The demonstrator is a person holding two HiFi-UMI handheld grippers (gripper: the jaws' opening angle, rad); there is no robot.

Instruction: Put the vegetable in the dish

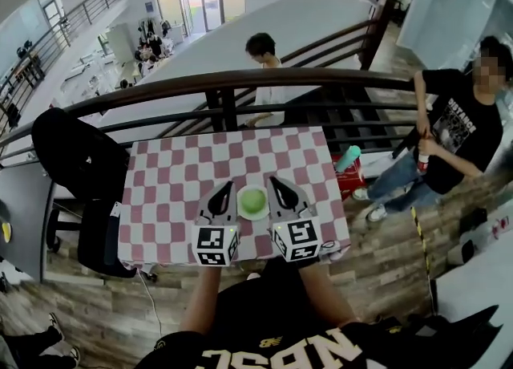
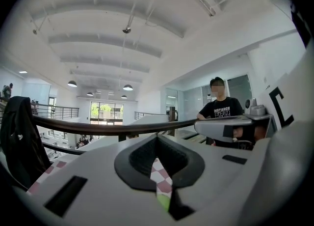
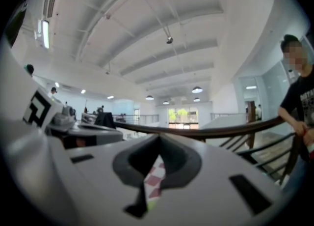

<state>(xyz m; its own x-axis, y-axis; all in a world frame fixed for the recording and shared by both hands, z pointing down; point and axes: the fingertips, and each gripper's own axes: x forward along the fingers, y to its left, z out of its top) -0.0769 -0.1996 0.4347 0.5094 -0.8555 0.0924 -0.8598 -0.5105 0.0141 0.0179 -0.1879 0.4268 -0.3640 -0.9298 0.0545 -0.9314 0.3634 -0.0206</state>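
The left gripper (image 1: pixel 224 189) and the right gripper (image 1: pixel 276 184) sit side by side at the near edge of the table (image 1: pixel 172 179), both with jaws closed together and nothing between them – each gripper view shows only a thin slit, through which a sliver of checked cloth and a bit of green appear. Between the two grippers, close to both, lies the dish (image 1: pixel 253 217), white and shallow, with the vegetable (image 1: pixel 253 200) – round and pale green – lying in it. The left gripper's tip points at the dish's left rim, the right one's at its right rim; I cannot tell if either touches it. The table wears a red-and-white checked cloth. A dark chair (image 1: pixel 76 159) draped with black fabric stands at its left. Along the far side runs a curved brown railing (image 1: pixel 240 81). At the right a person (image 1: pixel 457 131) in a black T-shirt stands by that railing, and a second person (image 1: pixel 267 91) in white is beyond it
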